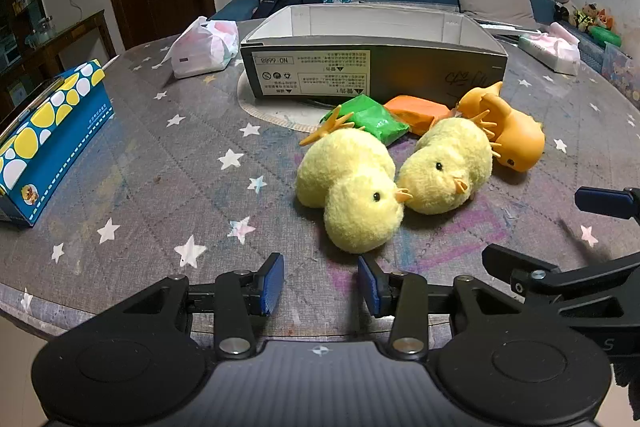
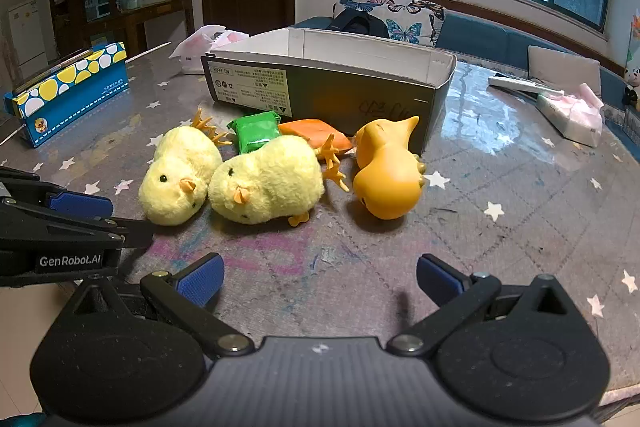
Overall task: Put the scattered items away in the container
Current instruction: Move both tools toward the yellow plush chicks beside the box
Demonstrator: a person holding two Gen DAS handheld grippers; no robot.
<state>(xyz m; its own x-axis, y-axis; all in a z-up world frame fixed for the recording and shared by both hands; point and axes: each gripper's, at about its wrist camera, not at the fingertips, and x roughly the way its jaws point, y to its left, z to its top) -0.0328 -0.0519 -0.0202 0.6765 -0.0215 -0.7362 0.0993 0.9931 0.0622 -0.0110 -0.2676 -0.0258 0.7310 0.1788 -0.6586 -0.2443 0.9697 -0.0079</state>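
Two yellow plush chicks (image 1: 352,187) (image 1: 444,167) lie on their sides on the table, heads toward me. An orange rubber duck (image 1: 508,131) lies to their right. A green packet (image 1: 372,119) and an orange packet (image 1: 420,111) lie behind them against the open cardboard box (image 1: 372,67). My left gripper (image 1: 320,287) is open and empty just in front of the nearer chick. My right gripper (image 2: 318,279) is open wide and empty, short of the chicks (image 2: 180,175) (image 2: 268,183) and the duck (image 2: 388,171). The box (image 2: 328,87) stands behind them.
A blue tissue box (image 1: 52,143) stands at the left. A white plastic bag (image 1: 204,47) lies behind it left of the box. A pink and white pack (image 2: 572,115) lies at the far right. A sofa runs behind the table.
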